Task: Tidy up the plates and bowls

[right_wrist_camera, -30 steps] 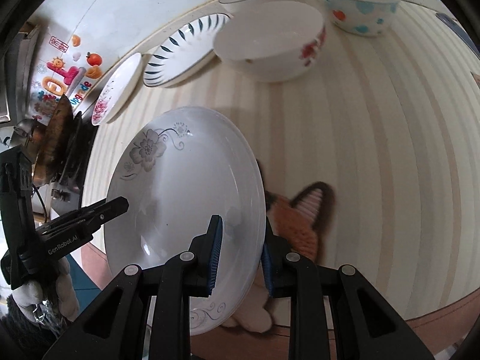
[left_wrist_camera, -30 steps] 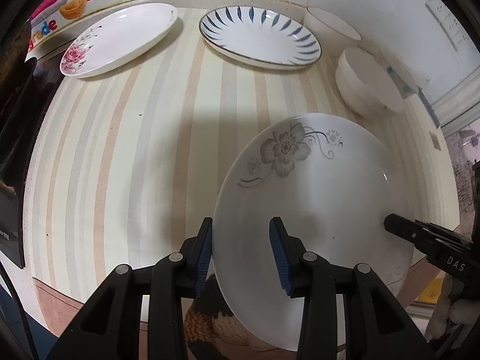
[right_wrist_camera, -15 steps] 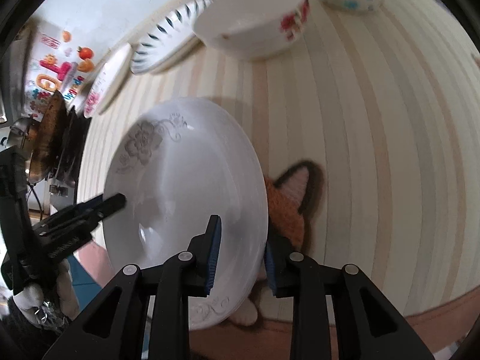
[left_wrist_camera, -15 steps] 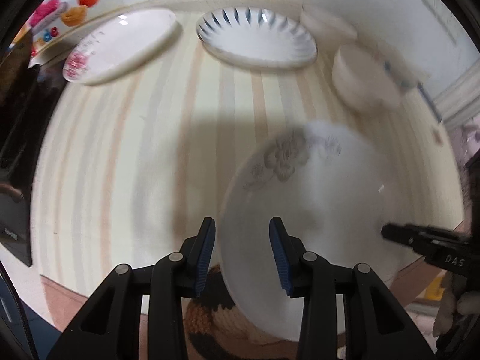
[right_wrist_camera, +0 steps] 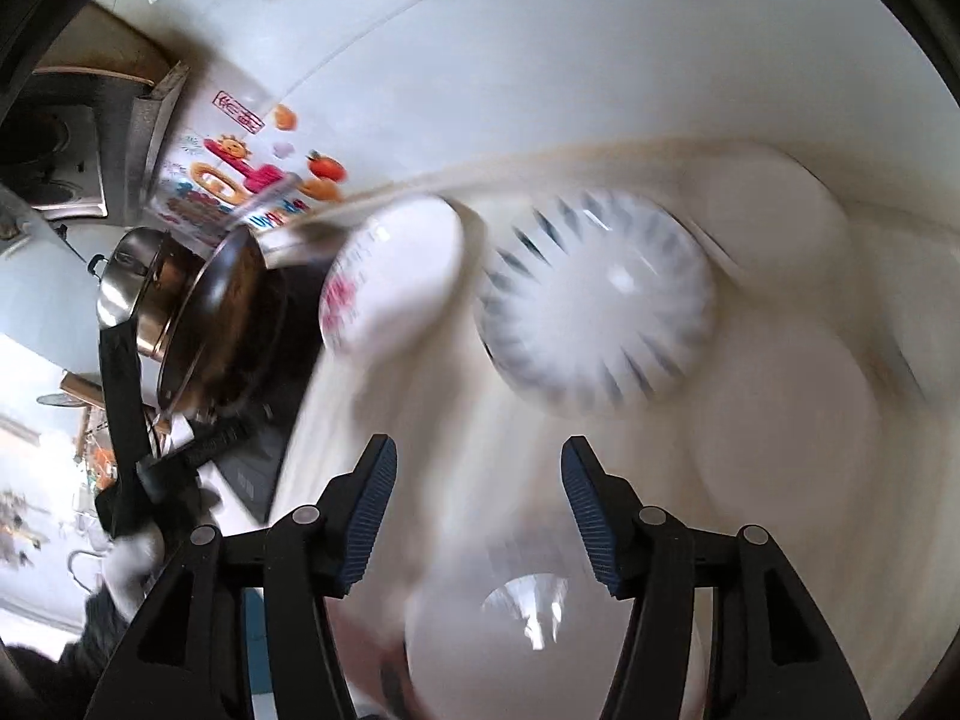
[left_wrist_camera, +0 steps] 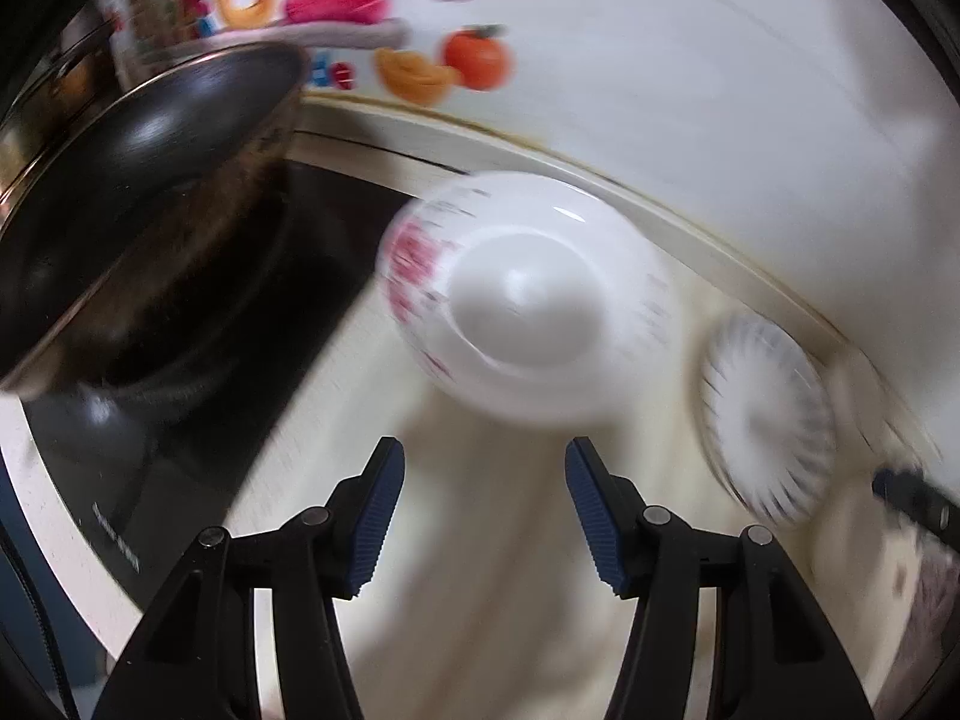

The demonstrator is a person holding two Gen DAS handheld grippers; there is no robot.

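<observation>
Both now views are motion-blurred. My left gripper (left_wrist_camera: 480,510) is open and empty, facing the white plate with pink flowers (left_wrist_camera: 522,300) lying ahead on the counter. The blue-striped plate (left_wrist_camera: 768,414) lies to its right. My right gripper (right_wrist_camera: 477,513) is open and empty. Ahead of it lie the blue-striped plate (right_wrist_camera: 600,306) and the pink-flower plate (right_wrist_camera: 390,282). A white dish (right_wrist_camera: 540,630), probably the grey-flower plate, lies blurred below the right jaws. White bowls (right_wrist_camera: 780,420) sit blurred at right.
A dark metal pan (left_wrist_camera: 138,192) sits on a black cooktop (left_wrist_camera: 198,420) at the left. It also shows in the right wrist view (right_wrist_camera: 198,312). The white wall with colourful stickers (left_wrist_camera: 420,48) runs behind the plates.
Both grippers let go of the grey-flower plate and opened wide. Both swung forward and left toward the back plates and the pan.
</observation>
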